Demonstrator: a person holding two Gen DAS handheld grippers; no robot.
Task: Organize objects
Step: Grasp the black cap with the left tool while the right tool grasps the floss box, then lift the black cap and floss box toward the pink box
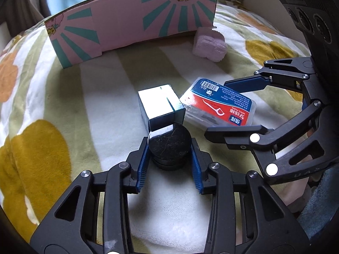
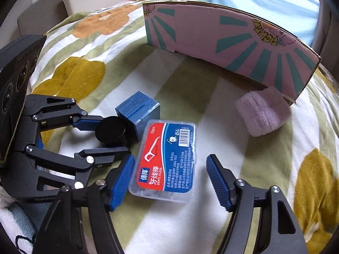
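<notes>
The left tongs (image 1: 169,148) are pinching the black jar (image 1: 169,142) by its sides, blue pads pressed flat against the round body, with the jar sitting on the blanket (image 1: 42,97) and touching the near face of the blue box (image 1: 161,105). The right tongs (image 2: 170,180) are straddling the floss case (image 2: 167,158) lengthwise but are spread wider than it: the left pad is just beside or touching its edge, the right pad is apart from it, so nothing is gripped there yet.

To do this step well, the left hand is best lifting straight up before travelling, since the jar is leaning against the box and a sideways drag would shove the box into the floss case. The grip looks low on the jar; whether the lid is screwed tight cannot be told, so keeping the pads on the body rather than the lid is safer.

For the right hand, the tongs need centring over the case, so both pads meet its long sides together; closing off-centre would slide the smooth plastic across the soft blanket. The two grippers are working near each other, so one should be clearing out before the other moves.

The pink carton (image 1: 131,23) is standing behind, with a pink towel (image 1: 209,44) beside its corner; it seems the likely destination.
</notes>
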